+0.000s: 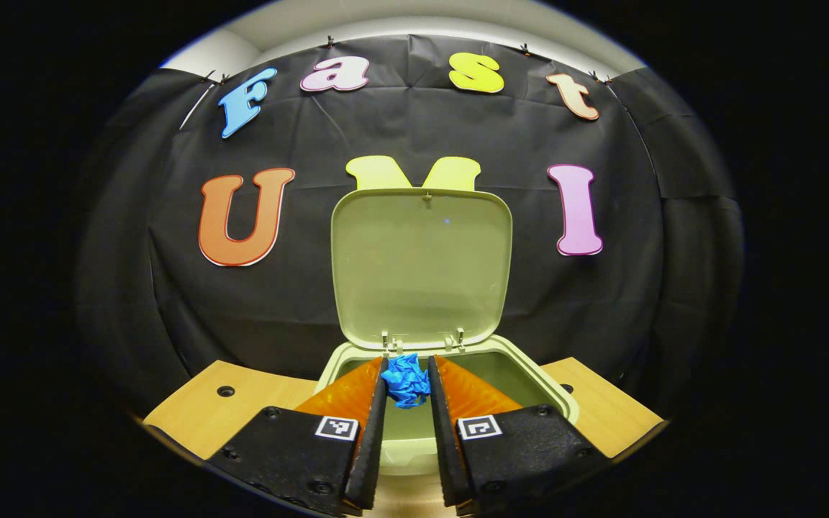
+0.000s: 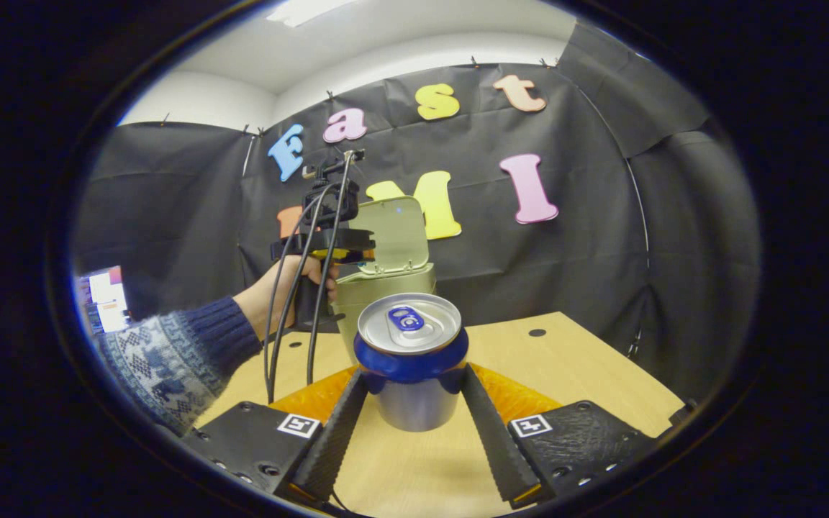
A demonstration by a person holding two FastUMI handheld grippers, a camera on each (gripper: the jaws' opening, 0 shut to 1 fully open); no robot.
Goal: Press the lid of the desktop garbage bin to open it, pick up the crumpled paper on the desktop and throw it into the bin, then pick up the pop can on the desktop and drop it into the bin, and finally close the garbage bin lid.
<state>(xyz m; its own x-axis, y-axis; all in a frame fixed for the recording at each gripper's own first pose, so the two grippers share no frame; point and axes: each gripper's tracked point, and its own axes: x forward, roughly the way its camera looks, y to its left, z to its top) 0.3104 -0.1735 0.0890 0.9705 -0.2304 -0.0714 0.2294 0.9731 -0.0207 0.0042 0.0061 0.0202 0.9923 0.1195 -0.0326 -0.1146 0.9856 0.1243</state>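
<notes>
Centrally, one desktop garbage bin [image 1: 562, 399] is seen on the wooden desktop [image 1: 213, 414], its lid [image 1: 422, 266] raised upright at the bin's back edge. One crumpled blue paper [image 1: 406, 380] is pinched between the fingers of the left gripper [image 1: 407, 385], directly above the bin's open mouth. In the right gripper view, one pop can [image 2: 411, 360] stands upright in front of the bin [image 2: 386, 284], between the spread fingers of the right gripper [image 2: 411, 399]; contact with the can cannot be told. A hand [image 2: 278, 295] in a patterned sleeve [image 2: 177, 356] is seen beside the bin, trailing cables [image 2: 292, 316].
</notes>
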